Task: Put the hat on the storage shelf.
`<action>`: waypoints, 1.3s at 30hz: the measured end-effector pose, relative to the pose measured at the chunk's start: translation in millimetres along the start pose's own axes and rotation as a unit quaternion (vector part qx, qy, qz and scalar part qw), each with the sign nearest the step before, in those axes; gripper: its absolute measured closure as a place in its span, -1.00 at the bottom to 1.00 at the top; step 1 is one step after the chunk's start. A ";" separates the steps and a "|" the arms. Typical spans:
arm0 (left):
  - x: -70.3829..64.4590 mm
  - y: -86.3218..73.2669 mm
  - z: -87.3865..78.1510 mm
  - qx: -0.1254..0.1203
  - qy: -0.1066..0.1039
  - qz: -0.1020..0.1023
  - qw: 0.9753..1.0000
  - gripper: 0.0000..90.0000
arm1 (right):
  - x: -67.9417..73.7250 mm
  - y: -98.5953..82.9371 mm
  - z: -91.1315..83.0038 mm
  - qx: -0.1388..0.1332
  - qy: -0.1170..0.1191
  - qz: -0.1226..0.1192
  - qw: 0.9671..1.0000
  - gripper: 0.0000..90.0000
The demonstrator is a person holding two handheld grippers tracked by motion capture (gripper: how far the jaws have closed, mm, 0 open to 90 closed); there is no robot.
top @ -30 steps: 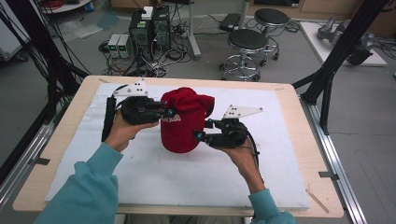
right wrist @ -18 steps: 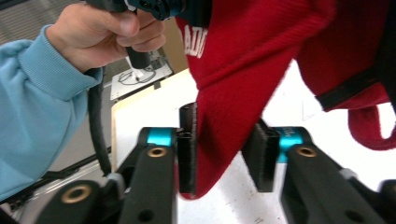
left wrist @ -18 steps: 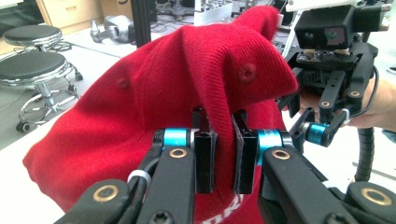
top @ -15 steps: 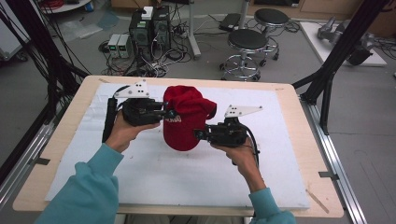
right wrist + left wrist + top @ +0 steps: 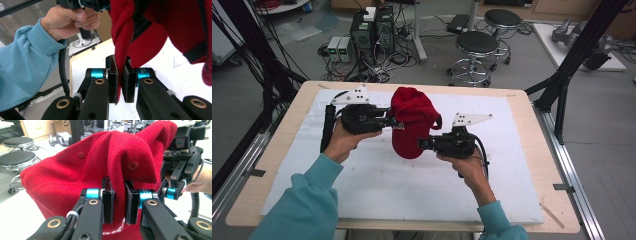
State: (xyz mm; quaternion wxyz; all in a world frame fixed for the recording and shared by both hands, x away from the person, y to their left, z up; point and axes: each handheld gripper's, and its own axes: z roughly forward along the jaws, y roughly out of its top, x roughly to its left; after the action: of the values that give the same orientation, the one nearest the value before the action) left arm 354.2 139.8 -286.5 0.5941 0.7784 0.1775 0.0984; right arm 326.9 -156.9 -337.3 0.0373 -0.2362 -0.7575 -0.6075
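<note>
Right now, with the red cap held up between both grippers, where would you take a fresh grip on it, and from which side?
Probably the cap's bottom edge, from the side, jaws level. It hangs limp above the table with the knit crown folding, so only a thin fold or the rim fits between flat jaws. Both the left gripper and right gripper already pinch such folds.

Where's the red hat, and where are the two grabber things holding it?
red hat [image 5: 412, 117], high view, on its knitted crown.
left gripper [image 5: 119, 202], left gripper view, midway between its fingertips, shut on the fabric.
right gripper [image 5: 120, 80], right gripper view, midway between its fingertips, shut on the hat's edge.
</note>
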 end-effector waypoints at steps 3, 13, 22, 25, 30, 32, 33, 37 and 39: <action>1.3 -0.2 -1.0 -0.002 0.003 -0.005 1.000 0.66 | 1.8 0.4 0.3 -0.002 -0.005 -0.007 1.000 0.91; 6.7 -1.7 -7.8 -0.016 0.043 -0.029 0.999 -0.46 | 1.9 2.0 -1.9 -0.013 -0.033 -0.017 0.999 0.91; 18.6 -22.0 -40.6 -0.016 0.080 -0.037 0.996 -0.65 | 0.8 5.7 2.7 -0.010 -0.068 -0.032 0.997 0.91; 21.4 -31.2 -52.2 -0.011 0.092 -0.039 0.995 -0.65 | -2.0 8.3 7.3 -0.015 -0.077 -0.034 0.996 0.91; 20.4 -53.0 -68.1 0.009 0.108 -0.030 0.994 -0.65 | -4.9 13.6 17.0 -0.028 -0.096 -0.038 0.994 0.91; 17.6 -64.6 -72.0 0.012 0.106 -0.034 0.994 -0.66 | -5.9 16.8 21.9 -0.033 -0.106 -0.044 0.993 0.91; 15.9 -70.6 -74.1 0.015 0.104 -0.034 0.994 -0.67 | -6.8 18.9 25.1 -0.037 -0.113 -0.048 0.992 0.91; 11.8 -97.7 -82.3 0.014 0.113 -0.046 0.992 -0.67 | -11.2 24.5 36.8 -0.049 -0.126 -0.048 0.990 0.91; 11.7 -110.5 -86.6 0.015 0.126 -0.058 0.990 -0.67 | -13.6 26.6 43.2 -0.050 -0.133 -0.053 0.988 0.91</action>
State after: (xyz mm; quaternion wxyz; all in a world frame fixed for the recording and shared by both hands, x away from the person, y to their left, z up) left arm 315.8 247.0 -369.4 0.5603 0.7567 0.2974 0.1583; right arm 359.5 -116.6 -329.2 -0.1081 -0.2758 -0.7362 -0.6085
